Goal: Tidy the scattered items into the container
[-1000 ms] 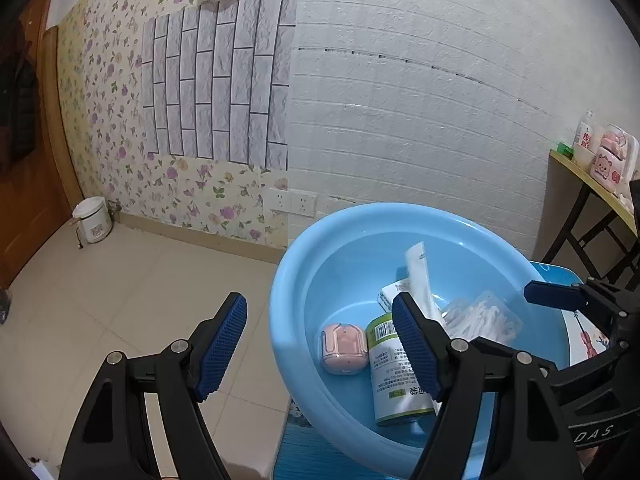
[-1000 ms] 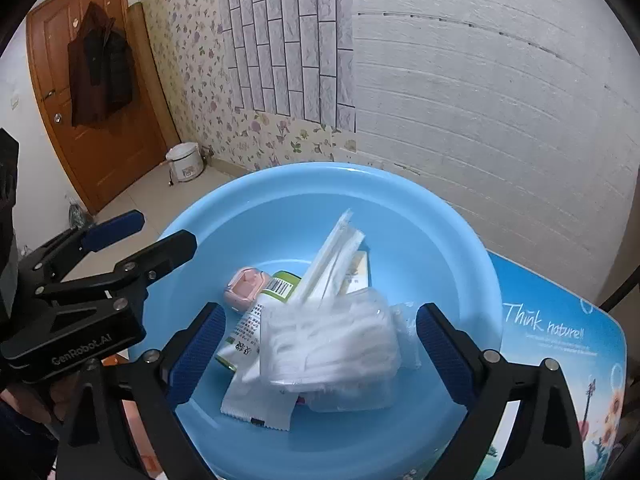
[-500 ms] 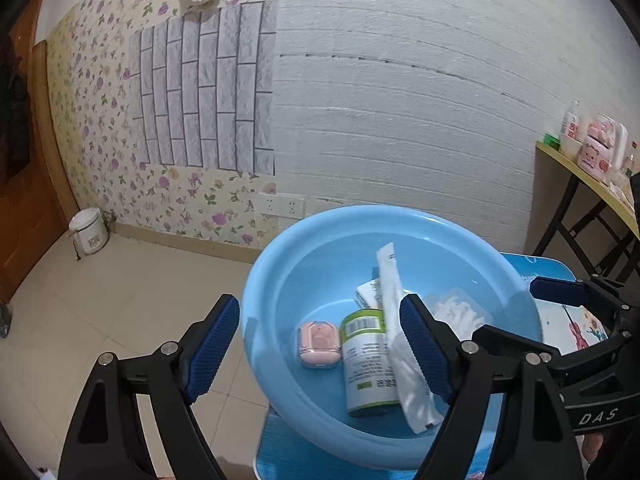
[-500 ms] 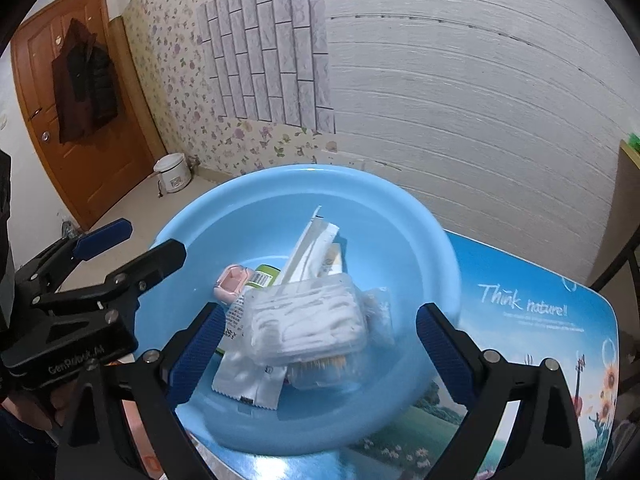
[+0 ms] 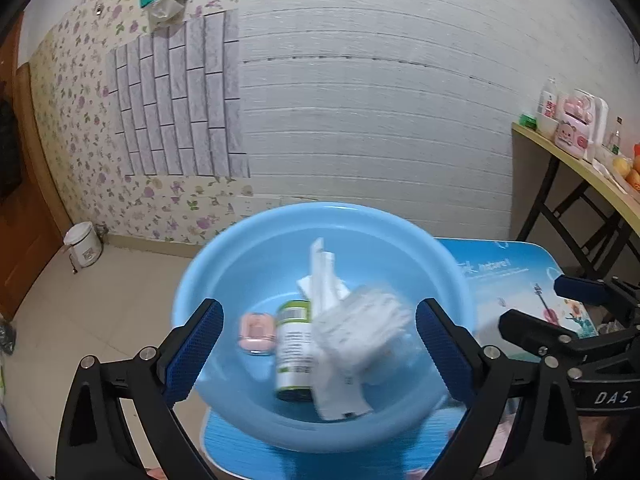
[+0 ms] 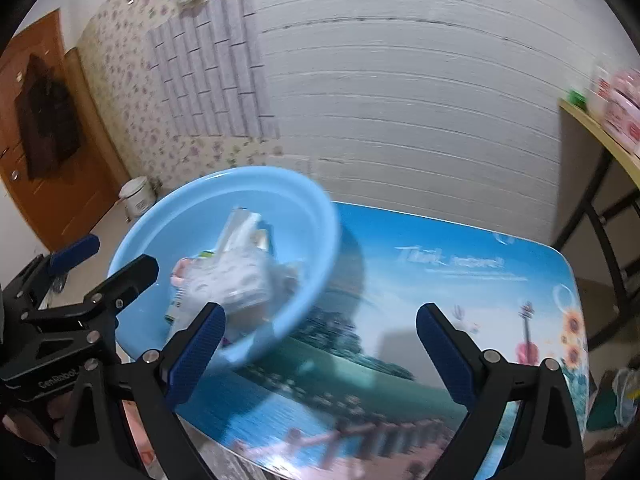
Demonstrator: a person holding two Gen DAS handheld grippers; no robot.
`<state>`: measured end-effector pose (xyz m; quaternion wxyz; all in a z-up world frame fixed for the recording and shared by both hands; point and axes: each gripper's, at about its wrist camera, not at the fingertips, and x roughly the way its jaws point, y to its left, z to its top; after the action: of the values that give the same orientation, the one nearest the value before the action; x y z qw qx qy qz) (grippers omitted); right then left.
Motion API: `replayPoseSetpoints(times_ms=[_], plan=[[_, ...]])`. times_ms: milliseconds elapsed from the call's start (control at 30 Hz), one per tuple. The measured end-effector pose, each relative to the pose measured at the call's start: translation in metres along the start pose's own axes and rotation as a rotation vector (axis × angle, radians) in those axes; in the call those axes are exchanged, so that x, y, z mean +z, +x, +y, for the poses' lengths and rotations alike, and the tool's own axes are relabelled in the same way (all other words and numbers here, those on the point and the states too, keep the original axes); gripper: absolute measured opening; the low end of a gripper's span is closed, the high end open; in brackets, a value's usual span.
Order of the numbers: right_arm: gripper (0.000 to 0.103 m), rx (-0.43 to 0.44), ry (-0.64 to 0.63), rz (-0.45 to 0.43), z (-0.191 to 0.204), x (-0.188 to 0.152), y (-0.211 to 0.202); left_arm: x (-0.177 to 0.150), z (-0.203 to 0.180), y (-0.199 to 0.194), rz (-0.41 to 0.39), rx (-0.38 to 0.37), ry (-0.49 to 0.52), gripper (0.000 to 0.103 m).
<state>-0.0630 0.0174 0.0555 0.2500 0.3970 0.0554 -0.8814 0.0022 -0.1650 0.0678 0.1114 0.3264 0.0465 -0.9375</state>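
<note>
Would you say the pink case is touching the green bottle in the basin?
Apart. In the left wrist view, a strip of blue basin floor shows between the pink case and the green bottle lying beside it.

Right gripper — jaws wide apart, nothing between them — over printed blue table; blue basin of blurred white packets at ten o'clock, left gripper beside it.

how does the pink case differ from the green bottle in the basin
The pink case is small, squat and rounded; the green bottle is a longer cylinder with a white label. The case lies apart at the left, while the bottle is partly tucked under the white packets. Both lie inside the blue basin.
</note>
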Motion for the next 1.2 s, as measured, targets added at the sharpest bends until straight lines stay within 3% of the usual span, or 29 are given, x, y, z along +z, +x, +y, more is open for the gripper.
replayPoseSetpoints(times_ms=[400,767,1200], plan=[[0.097,-0.121,0.100,-0.012,-0.081,-0.024,-0.043,0.006,-0.072,-0.003,0.008,-0.093,0.048,0.099],[0.097,-0.182,0.157,0.001,-0.131,-0.050,-0.059,-0.002,-0.134,0.000,0.044,-0.148,0.114,0.103],[0.097,-0.199,0.216,0.020,-0.156,-0.059,-0.057,-0.004,-0.150,0.001,0.076,-0.137,0.150,0.103]])
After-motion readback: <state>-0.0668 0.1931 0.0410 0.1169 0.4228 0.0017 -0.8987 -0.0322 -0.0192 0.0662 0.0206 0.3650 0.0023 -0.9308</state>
